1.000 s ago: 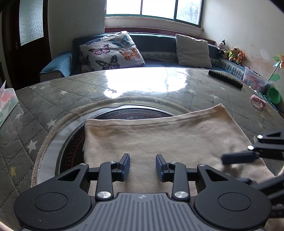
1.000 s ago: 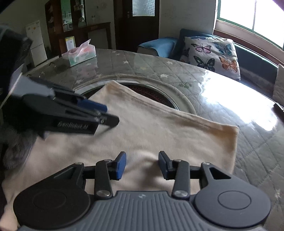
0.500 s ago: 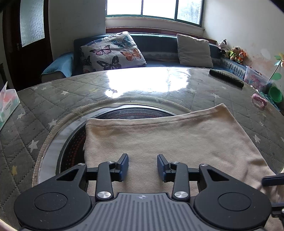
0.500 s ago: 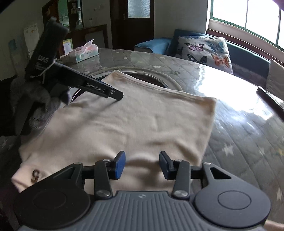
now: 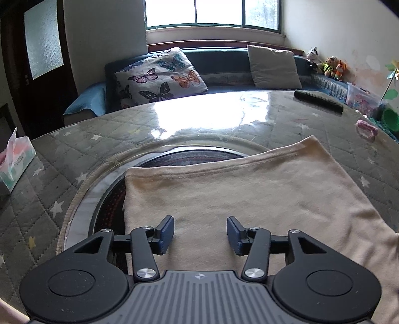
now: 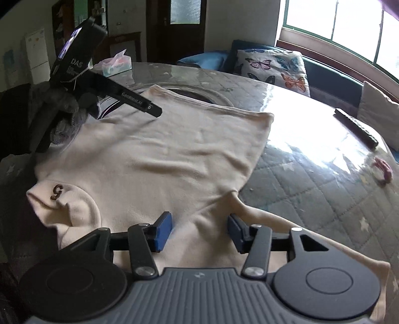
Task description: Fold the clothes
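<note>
Quilted table [image 5: 74, 154] | one cream shirt [image 5: 249, 194] | left gripper [image 5: 200, 231] wide | right gripper [image 6: 200, 230] wide

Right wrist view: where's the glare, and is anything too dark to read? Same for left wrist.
Right wrist: window glare blows out the tabletop beyond the cream shirt; left edge falls into near-black shadow, the left tool reads almost as silhouette. Left wrist: a washed-out reflection on the tabletop below an overexposed window; shirt evenly lit and sharp. Both: strong fisheye bending, dark corners.
</note>
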### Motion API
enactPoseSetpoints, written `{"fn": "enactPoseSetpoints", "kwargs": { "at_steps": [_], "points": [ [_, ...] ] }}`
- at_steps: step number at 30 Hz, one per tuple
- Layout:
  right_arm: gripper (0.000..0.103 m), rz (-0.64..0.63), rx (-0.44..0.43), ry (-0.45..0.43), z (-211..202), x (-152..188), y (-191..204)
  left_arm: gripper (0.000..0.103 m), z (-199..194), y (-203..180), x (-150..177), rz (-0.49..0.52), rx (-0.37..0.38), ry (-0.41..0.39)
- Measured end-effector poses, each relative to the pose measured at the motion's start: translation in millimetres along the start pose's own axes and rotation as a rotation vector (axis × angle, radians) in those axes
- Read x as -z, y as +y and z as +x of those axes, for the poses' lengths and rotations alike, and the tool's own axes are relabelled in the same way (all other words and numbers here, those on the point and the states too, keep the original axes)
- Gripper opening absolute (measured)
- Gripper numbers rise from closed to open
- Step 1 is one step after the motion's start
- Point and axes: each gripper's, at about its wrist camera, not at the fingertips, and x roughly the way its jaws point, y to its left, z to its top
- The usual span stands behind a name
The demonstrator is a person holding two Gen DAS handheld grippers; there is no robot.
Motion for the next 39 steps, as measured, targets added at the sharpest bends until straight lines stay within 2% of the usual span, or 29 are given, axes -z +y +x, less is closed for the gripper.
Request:
{"fn": "enactPoseSetpoints", "kwargs": {
  "at_steps": [4, 10, 14, 20, 28, 36, 39],
  "points": [
    [0.051, -0.067, -0.008, -0.048, -10.3, -3.0, 15.5, 0.053, 1.5, 0.7, 0.6, -0.009, -0.009, -0.004],
    [0.051, -0.099, 0.011, -0.010, -8.6, 10.5, 23.8, 0.053, -8.6, -1.4, 2.6, 0.004, -0.020, -0.015],
    [0.052, -0.026, 0.013, -0.030, -27.1, 16.8, 11.9, 0.057, -34.0, -15.7, 7.0, 0.035, 0.032, -0.051],
    [0.053, 0.119, 0.132, -0.060, -52.7, 35.8, -22.2, 0.069, -70.5, -53.7, 28.7, 0.105, 0.140, -0.076],
    [0.053, 0.318, 0.314, -0.068, -67.7, 70.7, -75.6, 0.069, -92.7, -95.9, 58.7, 0.178, 0.218, -0.070],
    [0.053, 0.474, 0.427, -0.080, -78.4, 99.8, -121.1, 0.068, -102.2, -127.1, 85.8, 0.260, 0.258, -0.057],
    [0.051, 0.533, 0.442, -0.074, -76.6, 107.9, -134.1, 0.068, -105.5, -132.3, 92.2, 0.285, 0.258, -0.061]
  ]
}}
